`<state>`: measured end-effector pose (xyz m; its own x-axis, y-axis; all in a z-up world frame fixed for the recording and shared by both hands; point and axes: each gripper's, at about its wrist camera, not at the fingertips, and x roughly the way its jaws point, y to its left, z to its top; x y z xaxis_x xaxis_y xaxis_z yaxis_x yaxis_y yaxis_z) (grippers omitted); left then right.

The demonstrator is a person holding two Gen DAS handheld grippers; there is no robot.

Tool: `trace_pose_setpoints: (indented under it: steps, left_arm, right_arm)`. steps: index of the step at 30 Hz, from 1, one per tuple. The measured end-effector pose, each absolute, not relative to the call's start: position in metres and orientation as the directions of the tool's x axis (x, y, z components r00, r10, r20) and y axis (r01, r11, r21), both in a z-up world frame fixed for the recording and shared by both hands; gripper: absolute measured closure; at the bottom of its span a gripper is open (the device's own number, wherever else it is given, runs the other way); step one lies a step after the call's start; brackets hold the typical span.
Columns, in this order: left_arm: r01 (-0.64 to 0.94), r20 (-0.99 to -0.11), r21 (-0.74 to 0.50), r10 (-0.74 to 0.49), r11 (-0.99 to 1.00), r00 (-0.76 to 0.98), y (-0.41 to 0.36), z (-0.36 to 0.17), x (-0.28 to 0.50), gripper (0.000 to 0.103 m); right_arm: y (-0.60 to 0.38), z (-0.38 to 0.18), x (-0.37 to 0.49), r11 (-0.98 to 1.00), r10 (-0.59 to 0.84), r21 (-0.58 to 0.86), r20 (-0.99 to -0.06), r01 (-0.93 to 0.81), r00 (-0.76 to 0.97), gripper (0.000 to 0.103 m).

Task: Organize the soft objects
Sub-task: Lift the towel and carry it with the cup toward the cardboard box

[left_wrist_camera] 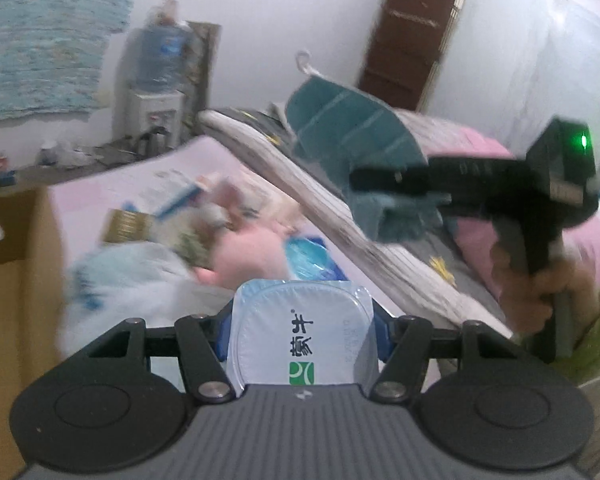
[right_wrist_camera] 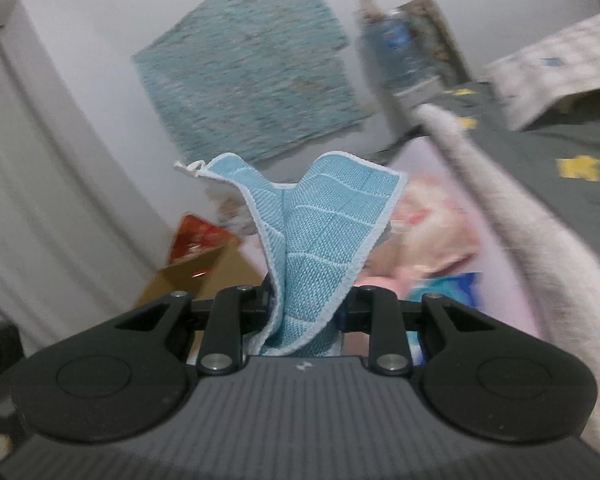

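The left gripper point(left_wrist_camera: 302, 332) clamped a white pouch point(left_wrist_camera: 300, 336) above the cluttered box point(left_wrist_camera: 16, 280) — the right gripper point(right_wrist_camera: 306, 304) pinched a blue cloth point(right_wrist_camera: 320, 232) beside the bed point(right_wrist_camera: 560, 184).

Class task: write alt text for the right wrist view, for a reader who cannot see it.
The right gripper is shut on a light blue cloth that stands up and spreads above it. Behind, blurred, are a box of items, a bed and a white wall.

Light blue cloth point(right_wrist_camera: 316, 240) (white trim), white-and-blue pouch point(left_wrist_camera: 300, 336)
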<state>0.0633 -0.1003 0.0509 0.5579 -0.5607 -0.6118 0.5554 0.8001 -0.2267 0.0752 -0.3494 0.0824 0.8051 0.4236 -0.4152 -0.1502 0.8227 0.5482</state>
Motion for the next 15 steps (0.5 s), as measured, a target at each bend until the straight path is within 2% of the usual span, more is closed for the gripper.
trace_pose_setpoints:
  steps: [3,8,15]
  left_arm:
    - [0.485,-0.602,-0.229,-0.515,0.844,0.61,-0.06,0.068,0.071,0.04]
    - [0.322,-0.605,-0.181,-0.363,0.929,0.709,0.014,0.082,0.088,0.039]
    - [0.129,-0.668,-0.133,-0.184,0.983,0.721,0.088,0.065,0.14,0.039]
  right_arm:
    - [-0.308,0.089,0.099,0.789,0.512,0.569,-0.402,-0.231,0.759,0.079]
    - [-0.223,0.094,0.147,0.739,0.63,0.581,-0.419,-0.34,0.654,0.079]
    - [-0.112,0.077,0.222,0.708,0.691,0.62,-0.508,-0.34,0.514,0.079]
